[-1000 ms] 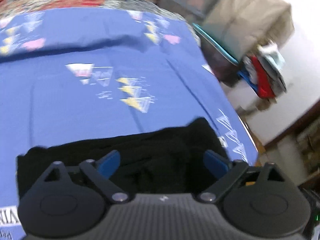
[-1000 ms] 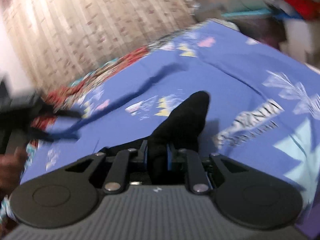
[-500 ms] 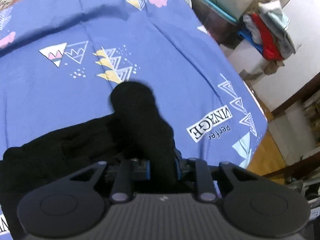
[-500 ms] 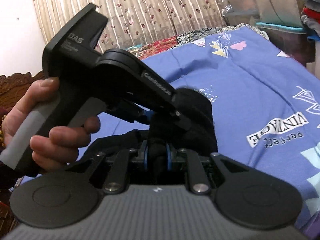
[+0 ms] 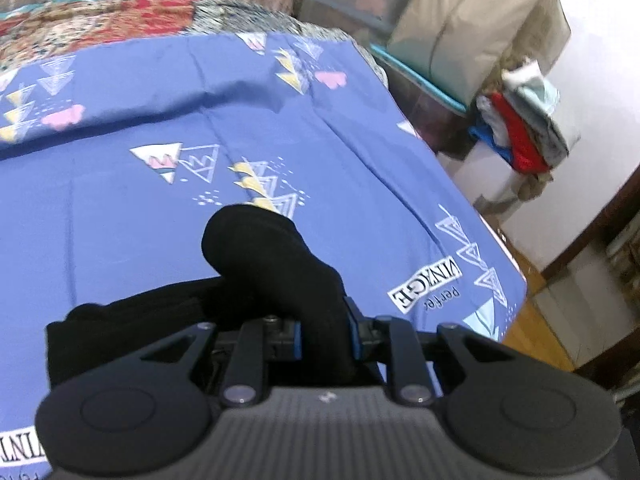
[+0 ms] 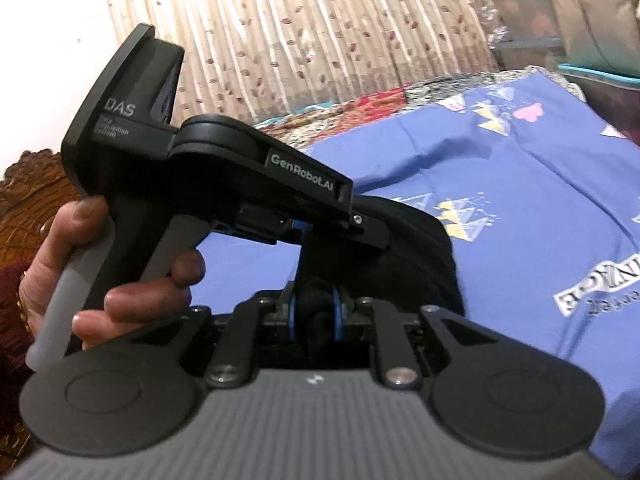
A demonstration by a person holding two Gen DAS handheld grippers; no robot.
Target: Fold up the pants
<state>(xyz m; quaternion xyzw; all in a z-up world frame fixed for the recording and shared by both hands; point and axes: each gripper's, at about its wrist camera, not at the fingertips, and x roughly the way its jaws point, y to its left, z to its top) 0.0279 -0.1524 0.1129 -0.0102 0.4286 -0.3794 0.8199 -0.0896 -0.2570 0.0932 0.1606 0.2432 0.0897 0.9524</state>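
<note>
Since a second ago: my left gripper (image 5: 325, 338), then spread wide over the flat cloth, has come together on a raised bunch of the black pants (image 5: 276, 264), beside the right gripper (image 6: 314, 320), which stays clamped on the same lifted edge. Item: black pants, lying on the blue printed bedsheet (image 5: 360, 168) at its near side, one portion flat to the near left, one hump held up between both tools. Item: left gripper, as seen from the right wrist view (image 6: 298, 226), pinching cloth just beyond my right one; the person's left hand (image 6: 120, 280) grips its handle. Item, background: patchwork quilt (image 5: 100, 20) at the far end, stacked clothes (image 5: 520, 132) off the bed to the right. Handling note, my judgement: both grips sit close together, so I would draw them apart along the edge until the cloth runs taut, then carry that edge over the flat portion at equal height and lay it down before releasing; bunched cloth dropped as it is would likely crease.
</note>
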